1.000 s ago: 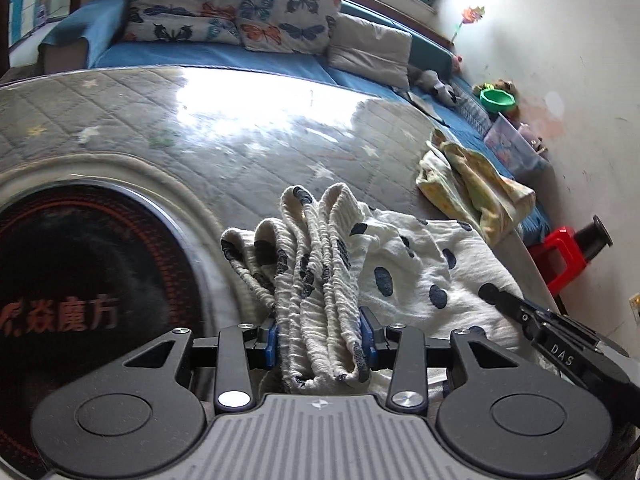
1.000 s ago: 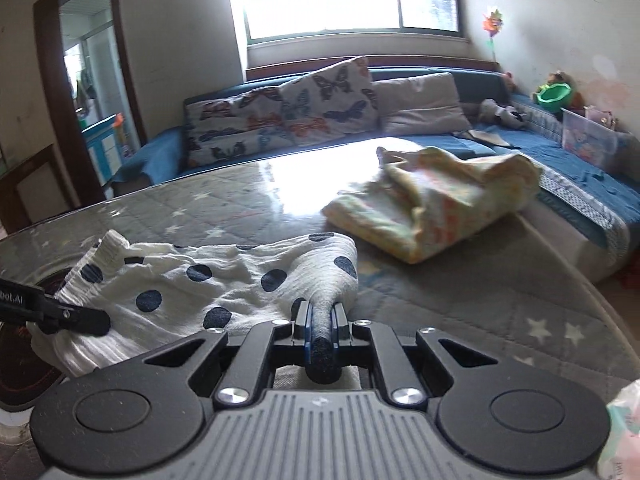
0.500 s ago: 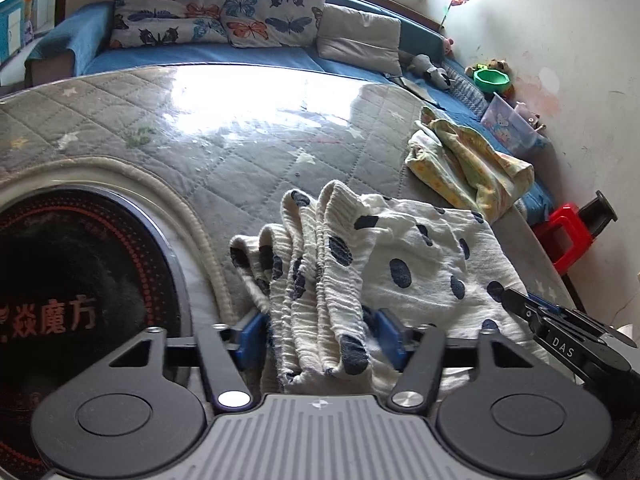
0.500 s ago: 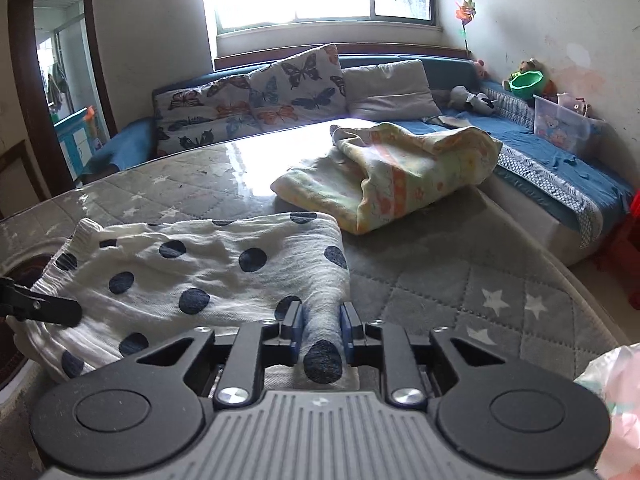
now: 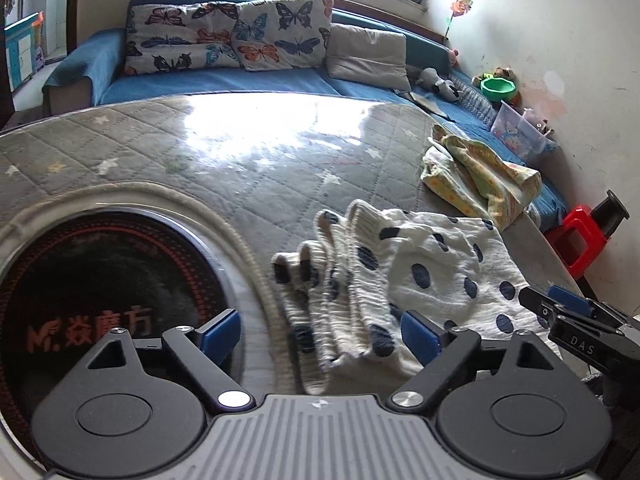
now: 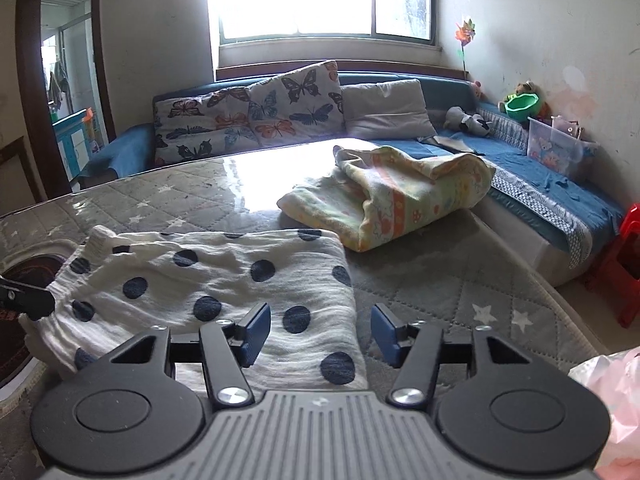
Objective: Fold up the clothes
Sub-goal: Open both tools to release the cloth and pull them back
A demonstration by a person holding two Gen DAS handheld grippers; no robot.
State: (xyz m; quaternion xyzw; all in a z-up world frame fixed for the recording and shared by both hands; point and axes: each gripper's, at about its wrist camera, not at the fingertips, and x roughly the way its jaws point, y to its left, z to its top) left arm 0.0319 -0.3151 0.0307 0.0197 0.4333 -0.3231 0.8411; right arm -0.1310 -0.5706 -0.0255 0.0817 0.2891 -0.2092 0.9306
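left gripper (image 5: pixel 320 334): fingers spread wide, blue pads sitting either side of the bunched ribbed edge of the cloth, not pinching it as far as I can see

right gripper (image 6: pixel 320 330): also wide open, one pad over the cloth's near corner, the other off past its edge above the table cover

polka-dot garment (image 6: pixel 224 280): white with navy dots, lying mostly flat on the table between the two grippers; the ribbed end near the left gripper is gathered into a few upright folds (image 5: pixel 344 280)

table (image 5: pixel 224 168): big round thing with a grey quilted star cover and lots of window glare

dark round panel (image 5: pixel 100 292): set into the table just left of the garment, red lettering on it

yellow blanket (image 6: pixel 392 196): crumpled at the far side of the table, apart from the garment

sofa (image 6: pixel 532 172): blue, behind the table, with butterfly cushions (image 6: pixel 256 120)
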